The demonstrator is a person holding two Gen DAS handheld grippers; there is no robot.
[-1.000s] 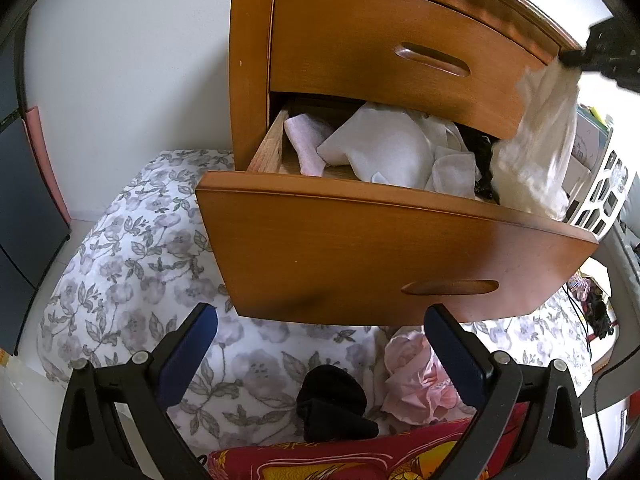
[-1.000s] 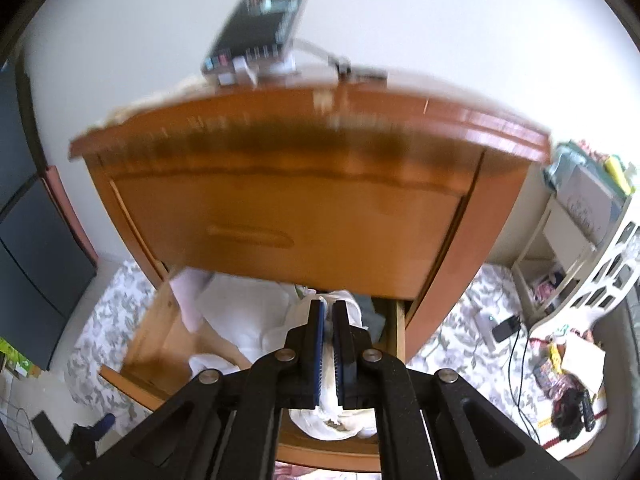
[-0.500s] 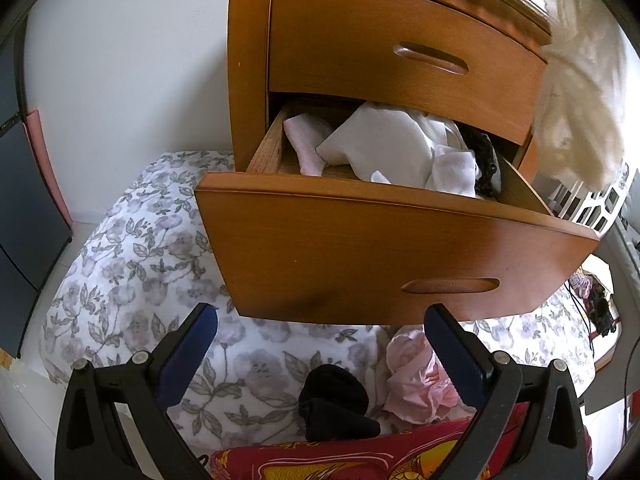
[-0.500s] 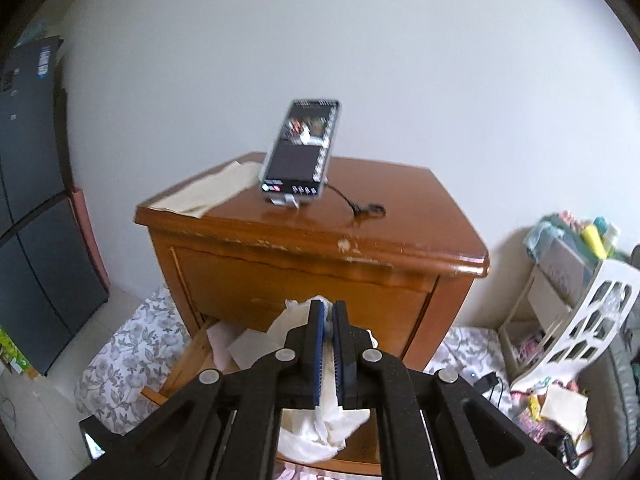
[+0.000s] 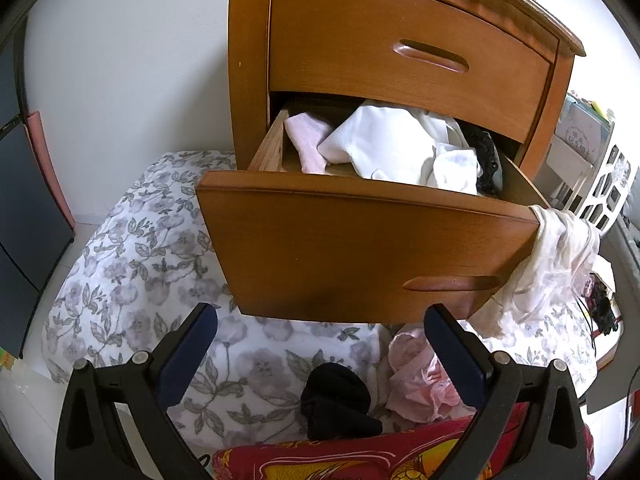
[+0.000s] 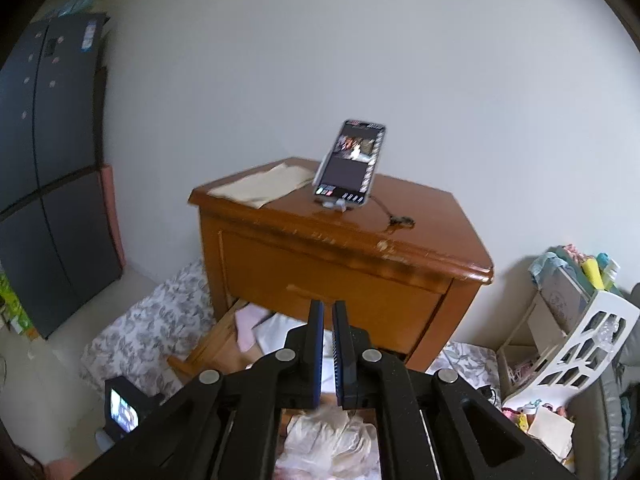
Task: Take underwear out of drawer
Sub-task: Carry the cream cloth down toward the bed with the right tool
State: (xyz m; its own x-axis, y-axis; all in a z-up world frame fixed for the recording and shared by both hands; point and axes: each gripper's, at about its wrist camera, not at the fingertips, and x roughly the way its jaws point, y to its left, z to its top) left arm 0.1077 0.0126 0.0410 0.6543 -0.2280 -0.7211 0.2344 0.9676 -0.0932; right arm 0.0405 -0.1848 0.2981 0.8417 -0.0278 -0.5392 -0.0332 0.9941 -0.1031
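You are looking at one brown wooden nightstand [image 5: 400, 40] showing two curved wooden drawers [image 5: 360, 248] (one closed, one open), and one upright black smartphone [image 6: 352, 164] standing on top.

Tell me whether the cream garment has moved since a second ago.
Yes. The cream garment has dropped from beside the top drawer to drape by the open drawer's right front corner.

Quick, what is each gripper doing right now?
Left gripper: open, holding nothing.
Right gripper: shut; whether it grips the cream garment below cannot be told.
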